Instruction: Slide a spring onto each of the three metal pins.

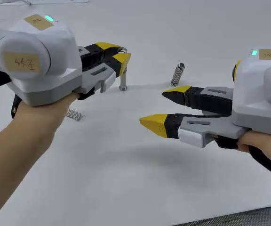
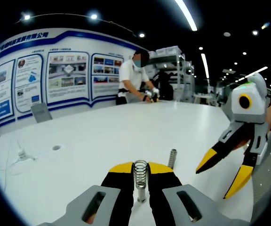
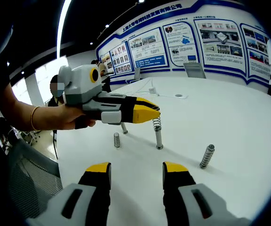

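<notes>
My left gripper [image 1: 120, 52] [image 2: 140, 167] [image 3: 152, 113] is shut on a small steel spring [image 2: 140, 173] [image 3: 157, 124], held upright over a bare metal pin [image 1: 123, 85] [image 2: 140, 194] [image 3: 159, 140] standing on the white table. The spring's lower end meets the pin's top. To the right stands a second pin with a spring on it [image 1: 178, 74] [image 2: 172, 158] [image 3: 207, 156]. A loose spring [image 1: 74, 114] [image 3: 117, 140] rests near the left hand. My right gripper [image 1: 155, 108] [image 2: 214, 182] [image 3: 136, 167] hovers open and empty, in front of the pins.
A third thin rod [image 3: 124, 128] shows just behind the left gripper. The white table [image 1: 126, 179] stretches wide; its front edge and a grey chair [image 1: 248, 217] lie at the lower right. A person [image 2: 131, 77] works at the far end.
</notes>
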A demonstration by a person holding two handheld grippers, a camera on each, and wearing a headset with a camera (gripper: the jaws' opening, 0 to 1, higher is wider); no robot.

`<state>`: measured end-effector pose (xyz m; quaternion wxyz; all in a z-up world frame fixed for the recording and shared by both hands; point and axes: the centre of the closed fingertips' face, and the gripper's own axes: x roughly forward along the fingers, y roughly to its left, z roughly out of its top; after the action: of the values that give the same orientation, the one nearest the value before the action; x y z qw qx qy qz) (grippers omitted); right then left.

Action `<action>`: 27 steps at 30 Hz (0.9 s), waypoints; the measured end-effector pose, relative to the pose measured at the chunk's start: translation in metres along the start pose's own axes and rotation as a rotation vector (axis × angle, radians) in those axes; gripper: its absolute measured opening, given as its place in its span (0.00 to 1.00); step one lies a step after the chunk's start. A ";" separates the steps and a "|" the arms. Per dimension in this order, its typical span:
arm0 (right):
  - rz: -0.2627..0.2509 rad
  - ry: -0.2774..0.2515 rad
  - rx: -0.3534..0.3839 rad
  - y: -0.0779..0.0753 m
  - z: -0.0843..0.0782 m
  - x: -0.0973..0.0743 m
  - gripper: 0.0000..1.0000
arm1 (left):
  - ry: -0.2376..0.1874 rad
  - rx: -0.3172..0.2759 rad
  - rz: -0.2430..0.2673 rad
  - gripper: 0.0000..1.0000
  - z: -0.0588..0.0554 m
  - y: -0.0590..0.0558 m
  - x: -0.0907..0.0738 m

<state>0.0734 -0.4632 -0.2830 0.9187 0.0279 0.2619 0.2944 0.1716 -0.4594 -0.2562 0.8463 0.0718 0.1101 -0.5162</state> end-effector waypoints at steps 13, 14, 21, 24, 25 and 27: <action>-0.010 0.003 0.001 -0.003 0.000 -0.001 0.45 | 0.038 0.002 -0.006 0.10 -0.020 -0.001 0.006; -0.010 0.004 0.003 -0.003 -0.001 -0.001 0.45 | 0.039 0.003 -0.006 0.10 -0.021 -0.001 0.006; -0.013 0.009 0.008 -0.003 -0.003 0.000 0.45 | 0.054 -0.011 -0.003 0.10 -0.031 0.000 0.009; -0.015 0.010 0.010 -0.003 -0.003 0.001 0.45 | 0.062 -0.009 -0.003 0.10 -0.035 0.000 0.010; -0.015 0.009 0.010 -0.003 -0.003 0.001 0.45 | 0.064 -0.015 -0.001 0.10 -0.037 0.000 0.010; -0.014 0.010 0.009 -0.003 -0.003 0.001 0.45 | 0.061 -0.020 0.001 0.10 -0.039 0.001 0.010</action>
<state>0.0740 -0.4654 -0.2871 0.9193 0.0288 0.2678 0.2869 0.1727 -0.4586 -0.2962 0.8435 0.0791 0.1408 -0.5123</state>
